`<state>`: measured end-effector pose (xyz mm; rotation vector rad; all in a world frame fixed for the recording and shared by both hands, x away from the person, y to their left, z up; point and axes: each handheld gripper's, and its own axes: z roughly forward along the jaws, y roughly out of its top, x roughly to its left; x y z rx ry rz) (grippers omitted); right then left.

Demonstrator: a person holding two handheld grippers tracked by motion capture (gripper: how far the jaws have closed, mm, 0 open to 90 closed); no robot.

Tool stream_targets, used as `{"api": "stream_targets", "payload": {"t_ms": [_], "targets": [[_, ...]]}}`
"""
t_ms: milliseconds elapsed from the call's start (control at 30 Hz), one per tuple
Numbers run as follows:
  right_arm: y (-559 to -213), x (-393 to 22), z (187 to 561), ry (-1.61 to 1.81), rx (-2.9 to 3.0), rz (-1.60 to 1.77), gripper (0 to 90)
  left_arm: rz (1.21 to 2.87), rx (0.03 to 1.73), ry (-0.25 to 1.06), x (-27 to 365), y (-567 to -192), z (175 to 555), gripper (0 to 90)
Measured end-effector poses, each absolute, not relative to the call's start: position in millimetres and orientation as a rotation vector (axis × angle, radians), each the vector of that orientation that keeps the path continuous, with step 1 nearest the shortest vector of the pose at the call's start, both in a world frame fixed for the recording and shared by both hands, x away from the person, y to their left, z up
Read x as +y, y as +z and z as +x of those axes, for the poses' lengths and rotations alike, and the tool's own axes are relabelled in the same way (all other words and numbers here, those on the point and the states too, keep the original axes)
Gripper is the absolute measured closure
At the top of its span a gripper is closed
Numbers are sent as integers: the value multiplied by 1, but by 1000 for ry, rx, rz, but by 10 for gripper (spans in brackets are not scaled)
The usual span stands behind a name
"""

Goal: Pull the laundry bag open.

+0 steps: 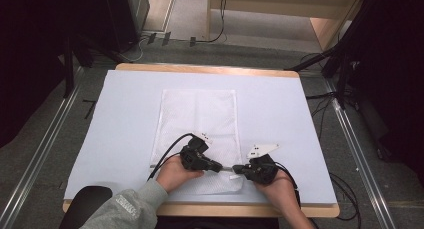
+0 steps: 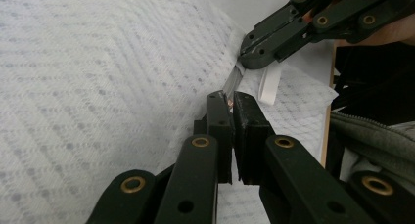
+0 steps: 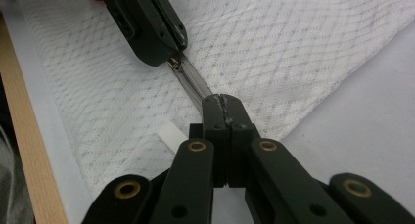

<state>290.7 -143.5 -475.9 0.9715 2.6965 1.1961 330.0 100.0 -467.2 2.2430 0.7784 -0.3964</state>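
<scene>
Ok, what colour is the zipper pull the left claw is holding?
Coppery gold: the zipper pull shows best in the right gripper view, at the left claw.

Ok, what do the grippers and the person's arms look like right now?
Both the left gripper and right gripper are black, with jointed link arms, brass-coloured pivot pins and flat jaws. Each carries a pale three-cornered plate on top and trails a black cable. The left arm wears a grey sleeve.

White mesh zipper bag [image 1: 197, 124], lying flat mid-counter; zipper [image 3: 193, 82] along near end, small white tab [image 3: 171, 136] beside it.
</scene>
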Motion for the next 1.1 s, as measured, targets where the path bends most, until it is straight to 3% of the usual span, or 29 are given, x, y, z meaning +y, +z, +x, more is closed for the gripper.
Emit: {"api": "stream_targets", "payload": {"t_ms": [1100], "targets": [[-474, -143, 293, 1177, 2724, 960, 900, 2238, 827, -418, 127, -464, 330, 880]]}}
